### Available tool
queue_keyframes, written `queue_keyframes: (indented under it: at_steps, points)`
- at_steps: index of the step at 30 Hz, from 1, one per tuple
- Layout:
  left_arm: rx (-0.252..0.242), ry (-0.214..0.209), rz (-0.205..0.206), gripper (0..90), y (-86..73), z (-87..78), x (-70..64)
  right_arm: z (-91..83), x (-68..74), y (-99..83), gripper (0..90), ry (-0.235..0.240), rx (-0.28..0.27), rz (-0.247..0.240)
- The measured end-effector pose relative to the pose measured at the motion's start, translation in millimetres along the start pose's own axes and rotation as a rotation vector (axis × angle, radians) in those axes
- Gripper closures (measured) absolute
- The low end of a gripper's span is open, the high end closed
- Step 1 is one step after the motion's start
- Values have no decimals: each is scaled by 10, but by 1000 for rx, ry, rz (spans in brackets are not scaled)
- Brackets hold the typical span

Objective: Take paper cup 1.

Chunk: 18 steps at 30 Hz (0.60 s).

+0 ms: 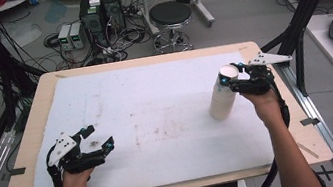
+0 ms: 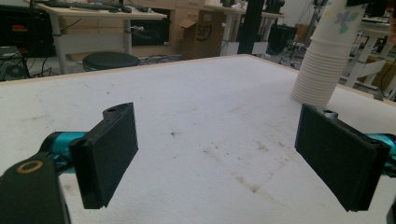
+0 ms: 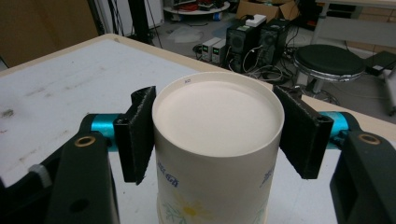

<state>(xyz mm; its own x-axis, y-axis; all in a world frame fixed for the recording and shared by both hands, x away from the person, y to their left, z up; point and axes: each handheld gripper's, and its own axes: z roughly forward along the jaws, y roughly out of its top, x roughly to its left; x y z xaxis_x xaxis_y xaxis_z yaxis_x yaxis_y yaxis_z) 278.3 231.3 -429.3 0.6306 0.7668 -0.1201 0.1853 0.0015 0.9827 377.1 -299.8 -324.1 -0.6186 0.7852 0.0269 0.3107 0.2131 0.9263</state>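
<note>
Right gripper [image 1: 235, 80]: jaws closed against both sides of the top cup of the paper cup stack [image 1: 221, 100], upturned, standing at the bench's [image 1: 30, 140] right side on the white foam mat [image 1: 158, 120]. Left gripper [image 1: 97, 139]: jaws spread wide, nothing between, low over the mat's near-left corner, well apart from the stack.

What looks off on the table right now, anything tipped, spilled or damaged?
Nothing is tipped or spilled. The stack of paper cups stands upside down, base on top, with the right gripper closed on the top cup. The white mat carries brownish stains near its middle. The left gripper is open, holding nothing.
</note>
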Motion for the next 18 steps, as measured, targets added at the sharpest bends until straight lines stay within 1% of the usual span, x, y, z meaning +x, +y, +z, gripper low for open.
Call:
queue_keyframes:
  at_steps: [6, 8, 11, 18]
  points:
    - [-1, -1, -1, 131, 0, 0, -1, -61, 5, 134, 351, 2, -17, -4]
    - [1, -3, -2, 131, -1, -2, 5, -81, 1, 182, 351, 3, -29, -17]
    - [1, -4, -2, 131, -2, -1, 8, -108, 9, 228, 352, 4, -34, -16]
    - [-3, -3, -9, 131, -6, 0, 13, -233, 17, 427, 352, -2, -64, -31]
